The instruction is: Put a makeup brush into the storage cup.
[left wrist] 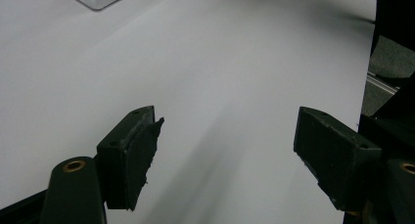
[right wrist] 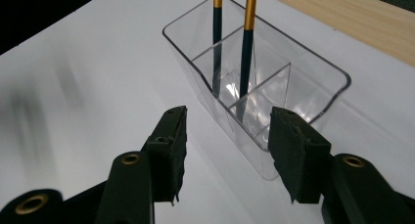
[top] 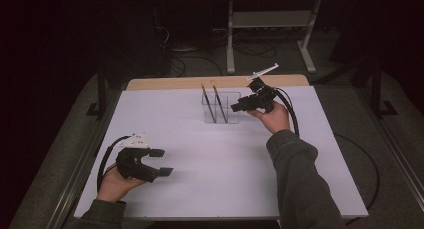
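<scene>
Pencils — two gold-and-dark ones [right wrist: 247, 43] upright in the clear plastic divided holder [right wrist: 303, 94] — stand just beyond the half-open, empty right tool [right wrist: 225, 153], upper centre of frame.

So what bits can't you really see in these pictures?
- Tops of the two pencils: cut off by the top edge of the right gripper view.
- Their lower tips: blurred behind the clear holder walls, in the high view too small.
- The holder in the left gripper view: only a corner shows, cut by the top edge.
- Room beyond the table: too dark in the high view.
- Right tongs: small and dark in the high view.
</scene>
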